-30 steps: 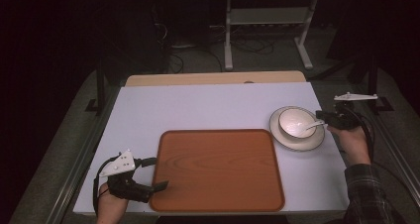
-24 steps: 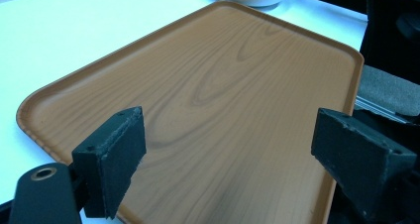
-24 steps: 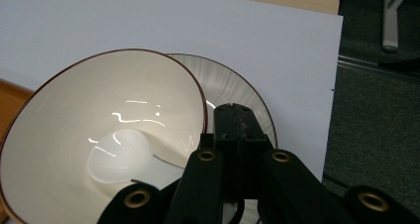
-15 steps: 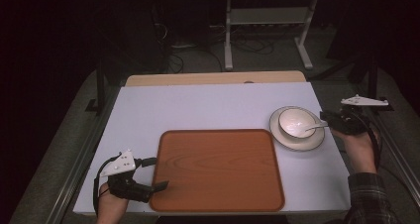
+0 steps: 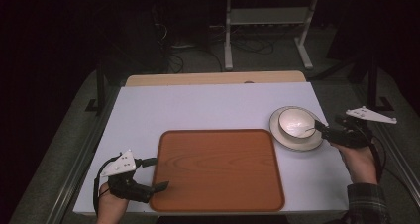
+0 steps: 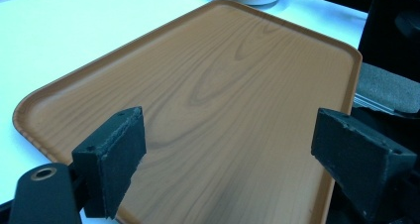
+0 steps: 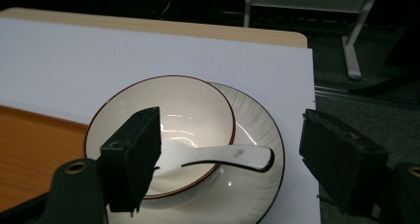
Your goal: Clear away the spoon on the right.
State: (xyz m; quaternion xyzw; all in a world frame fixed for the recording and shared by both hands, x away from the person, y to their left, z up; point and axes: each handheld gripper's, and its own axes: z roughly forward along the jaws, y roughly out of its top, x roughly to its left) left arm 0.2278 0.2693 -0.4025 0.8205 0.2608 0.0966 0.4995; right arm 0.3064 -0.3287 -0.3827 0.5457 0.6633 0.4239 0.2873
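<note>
The wooden tray [image 5: 218, 169] is lying flat near the front edge of the white desk [image 5: 208, 105], and everything else is placed relative to it.

Left claw [image 5: 161, 186] is sitting at the tray's front-left corner, w/ its 2 jaws spread wide and holding nothing. In the left gripper view the jaws are standing well apart over the tray [image 6: 213, 100] surface, 1 near the left rim, the other past the tray's near edge; whether either pad is touching the rim, can't tell. The person's left hand [image 5: 111, 206] is gripping the tool just left of the tray's front corner.

Just right of the tray's far-right corner, a white plate [image 5: 297, 140] is lying on the desk w/ a white bowl [image 5: 295, 123] standing on it, close to the tray but apart from it. A white spoon [image 7: 233, 157] is resting in the bowl, its handle sticking out over the bowl rim twd the right claw.

Right claw [image 5: 318, 127] is hovering at the plate's right edge, on the side away from the tray. In the right gripper view its 2 jaws are wide open, straddling the spoon handle w/o touching it, gripping nothing. The right hand [image 5: 357, 154] is coming in right of the tray, near the desk's right edge.
</note>
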